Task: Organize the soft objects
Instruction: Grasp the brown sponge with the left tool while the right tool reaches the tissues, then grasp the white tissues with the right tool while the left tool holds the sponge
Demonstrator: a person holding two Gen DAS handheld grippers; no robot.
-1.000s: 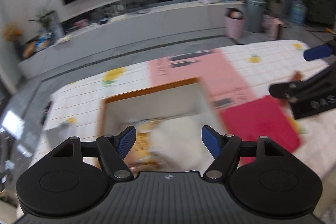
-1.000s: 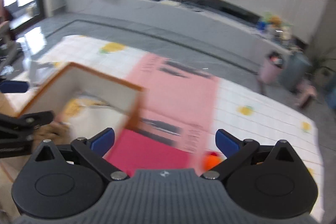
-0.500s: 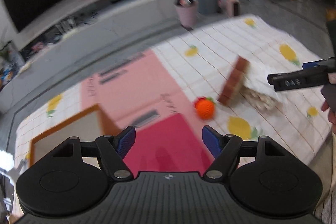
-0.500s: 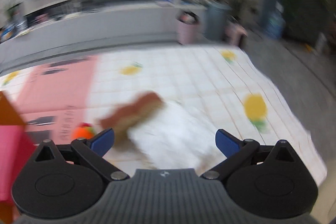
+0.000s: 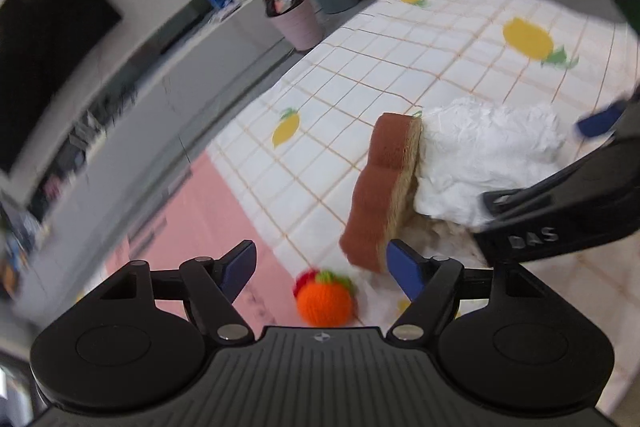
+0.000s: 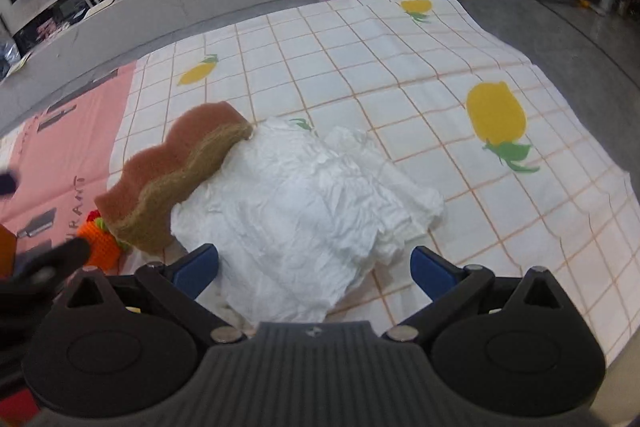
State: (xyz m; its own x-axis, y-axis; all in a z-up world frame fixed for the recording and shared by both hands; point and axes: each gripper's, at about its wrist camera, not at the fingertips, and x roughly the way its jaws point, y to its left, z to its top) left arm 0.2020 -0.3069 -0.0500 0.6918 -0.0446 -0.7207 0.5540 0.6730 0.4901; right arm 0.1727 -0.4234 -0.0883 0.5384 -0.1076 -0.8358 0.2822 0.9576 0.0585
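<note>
Left gripper (image 5: 322,265) spread, grasping nothing; knitted orange ball (image 5: 324,303) between its fingers. Right gripper (image 6: 314,267) spread over white crumpled cloth (image 6: 304,203); wavy sponge (image 6: 176,175) leans beyond its left finger. Bare tablecloth (image 6: 400,75) ahead. Only right view shows cloth's far edge.

A brown sponge (image 6: 176,163) with a wavy edge and a tan scrub layer leans tilted against a crumpled white cloth (image 6: 304,211), which lies in a loose heap on the checked bench covering. Just beside the sponge's lower end sits a small orange knitted ball (image 5: 324,301) (green and red tuft on top), at the border of the pink mat.
</note>
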